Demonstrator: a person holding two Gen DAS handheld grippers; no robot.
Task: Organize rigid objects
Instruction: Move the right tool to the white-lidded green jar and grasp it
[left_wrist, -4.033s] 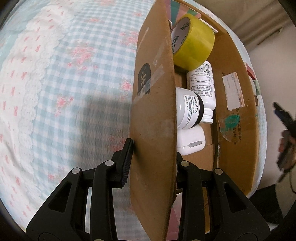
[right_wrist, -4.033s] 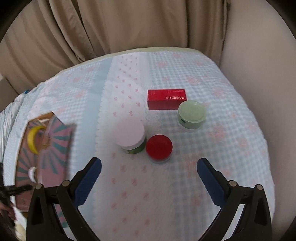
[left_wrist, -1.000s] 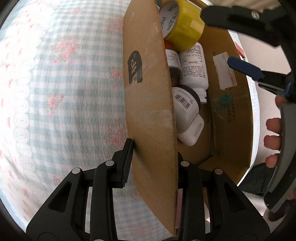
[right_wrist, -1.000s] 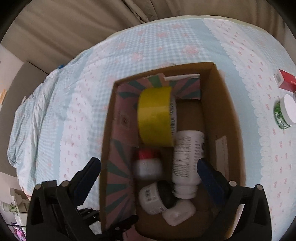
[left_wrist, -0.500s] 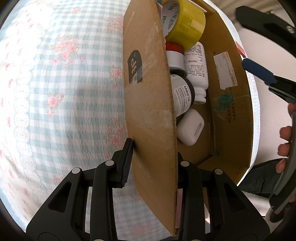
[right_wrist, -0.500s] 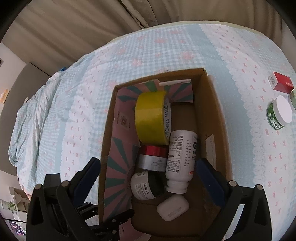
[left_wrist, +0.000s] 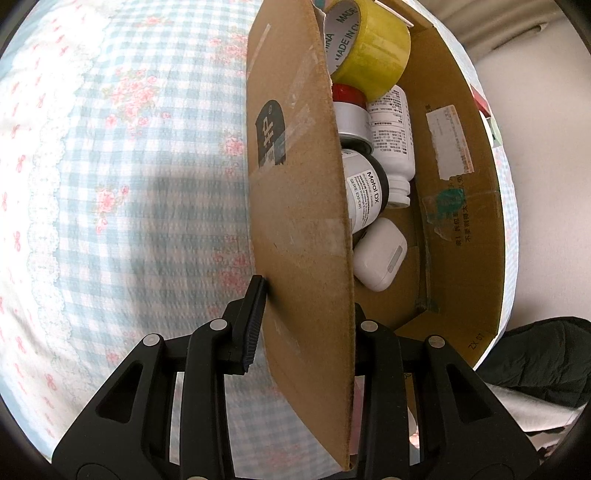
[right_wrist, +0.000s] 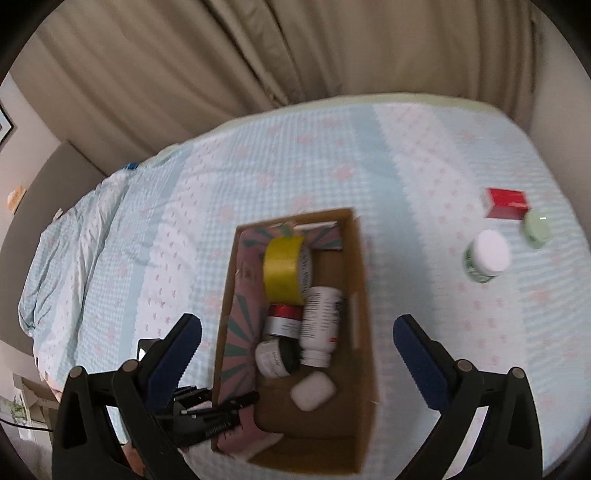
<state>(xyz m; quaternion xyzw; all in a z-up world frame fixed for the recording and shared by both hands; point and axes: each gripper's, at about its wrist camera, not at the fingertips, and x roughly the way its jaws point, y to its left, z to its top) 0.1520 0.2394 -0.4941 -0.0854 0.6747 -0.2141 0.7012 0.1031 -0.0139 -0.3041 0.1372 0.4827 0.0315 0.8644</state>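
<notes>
Left gripper (left_wrist: 306, 295) clamped on the near side wall of the cardboard box (left_wrist: 465, 229) — one finger outside against the wall, the other inside and mostly hidden by it. Right gripper (right_wrist: 297, 350) jaws wide apart, nothing between them, hanging above the box with its near end framed between the blue pads (right_wrist: 417, 354).

Box sits on the bed, long axis running away from the camera in the right wrist view. Contents packed along the left wall: yellow tape roll (right_wrist: 284, 271) on edge at the far end, then a red-capped silver jar (right_wrist: 282, 319), a white bottle (right_wrist: 319, 326) lying on its side, a white jar with black lid (left_wrist: 365, 195), and a white earbud case (right_wrist: 313, 390) nearest. Right strip of the box floor is bare — open room there and at the near corner. Inner left wall shows a pink and teal sunburst print (right_wrist: 240, 332).

Outside the box, well apart to the right: a green jar with white lid (right_wrist: 485, 254), a pale green jar (right_wrist: 536, 225) just beyond it, and a red box (right_wrist: 506, 203) behind both, all close to the bed's right edge. Wide clear bedding between them and the box.

Surface is a light blue checked bedsheet (right_wrist: 424, 166) with pink flowers and lace-look bands, slightly rumpled on the left. Beige curtains (right_wrist: 258, 48) behind the bed; plain wall at right. Right wrist view is blurred.
</notes>
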